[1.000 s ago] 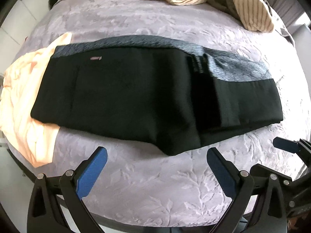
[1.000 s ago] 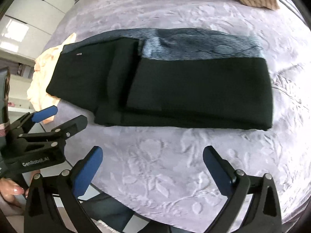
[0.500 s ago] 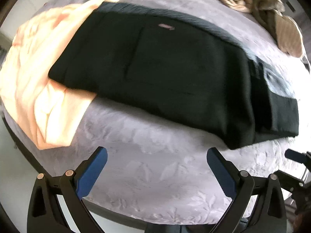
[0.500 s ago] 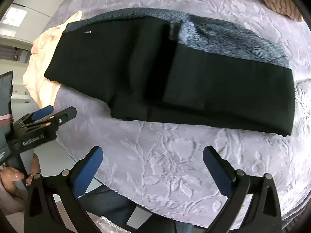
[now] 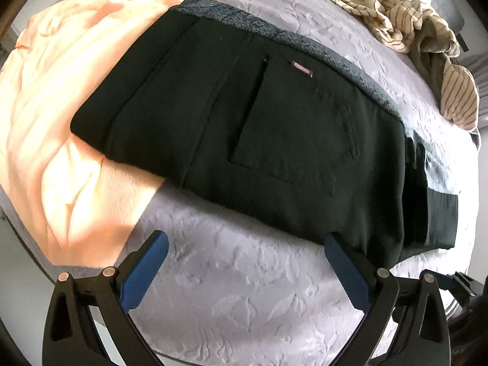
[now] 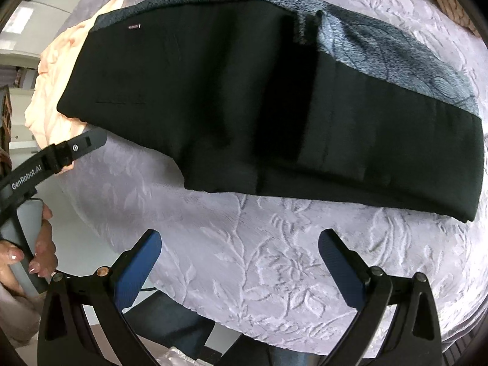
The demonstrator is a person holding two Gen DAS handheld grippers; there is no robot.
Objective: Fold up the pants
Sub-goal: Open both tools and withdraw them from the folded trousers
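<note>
Far left in the left wrist view: a peach garment (image 5: 45,128) spread over the edge of the lilac embossed bedspread (image 5: 244,289), partly tucked under the waist end of the black pants (image 5: 259,128). Lying folded lengthwise across the bedspread, with a back pocket and a small pink label (image 5: 302,69) facing up, and a grey patterned lining (image 5: 350,64) showing along the far edge. Further right, the leg portion doubled back over itself, ending near the right edge of the bed. Upper right, a striped beige cloth (image 5: 411,27) bunched well apart from the pants.

Left gripper (image 5: 244,244) hovering low over the bedspread in front of the pants, blue-padded fingers (image 5: 143,271) spread wide, nothing between them; right fingertip just at the near hem of the pants, contact not clear.

From the right wrist view, at far left the peach garment (image 6: 55,97) again, then the body of the left gripper (image 6: 55,158) marked "GenRobot.AI", held by a hand (image 6: 36,253) with pale painted nails. Pants (image 6: 244,100) filling the middle, label end at left, folded leg layer and grey lining (image 6: 396,52) at right. Right gripper (image 6: 241,244) held above bare bedspread (image 6: 274,259) near the pants' front edge, apart from the fabric, fingers wide apart and holding nothing
</note>
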